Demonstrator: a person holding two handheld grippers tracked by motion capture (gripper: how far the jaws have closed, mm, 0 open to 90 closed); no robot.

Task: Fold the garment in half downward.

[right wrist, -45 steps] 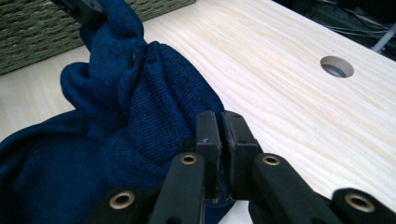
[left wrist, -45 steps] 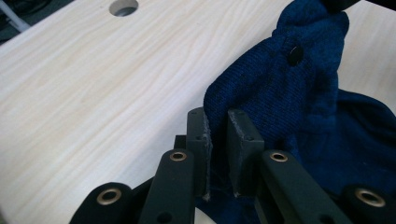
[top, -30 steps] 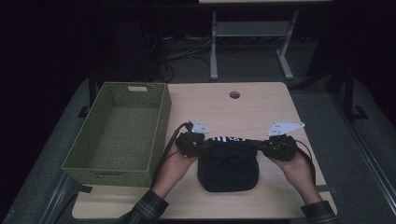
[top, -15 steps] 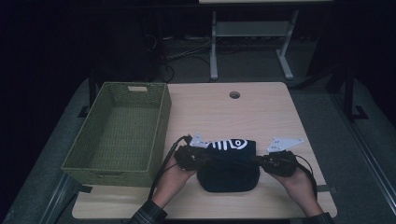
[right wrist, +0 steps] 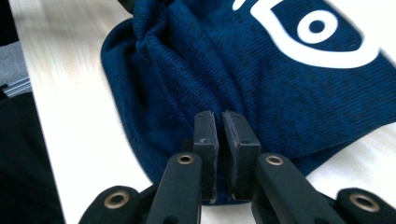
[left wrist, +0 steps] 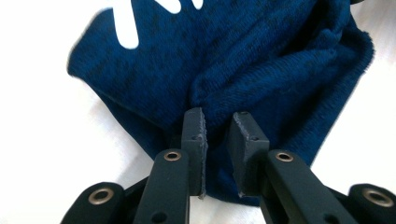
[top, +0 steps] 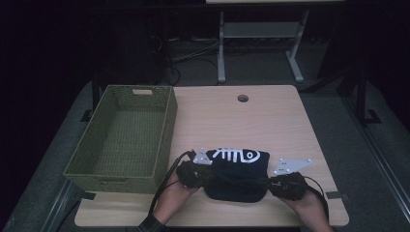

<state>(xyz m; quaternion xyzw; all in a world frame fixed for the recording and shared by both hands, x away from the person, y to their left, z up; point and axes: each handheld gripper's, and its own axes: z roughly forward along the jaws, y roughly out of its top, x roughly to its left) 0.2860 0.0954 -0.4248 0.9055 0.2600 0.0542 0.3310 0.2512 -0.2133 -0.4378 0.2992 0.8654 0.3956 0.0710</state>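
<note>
A dark blue knitted garment (top: 237,179) with a white fish-skeleton print (top: 236,155) lies folded on the wooden table (top: 232,121), near its front edge. My left gripper (top: 205,176) is at the garment's left edge. In the left gripper view, the left gripper (left wrist: 218,116) has just been opening: its jaws stand apart over the bunched fabric (left wrist: 280,74), with cloth in the gap but not pressed. At the garment's right edge, my right gripper (top: 271,183) (right wrist: 218,115) has its pads nearly together, pinching a fold of the blue fabric (right wrist: 261,79).
An empty green woven basket (top: 167,130) stands on the left of the table, beside the garment. A round cable hole (top: 242,98) sits near the far edge. Beyond the table are a desk frame (top: 221,48) and cables on a dark floor.
Both hands have come toward the near edge and lower, bringing the garment with them. The fish print now lies face up on the table. The left jaws stand wider.
</note>
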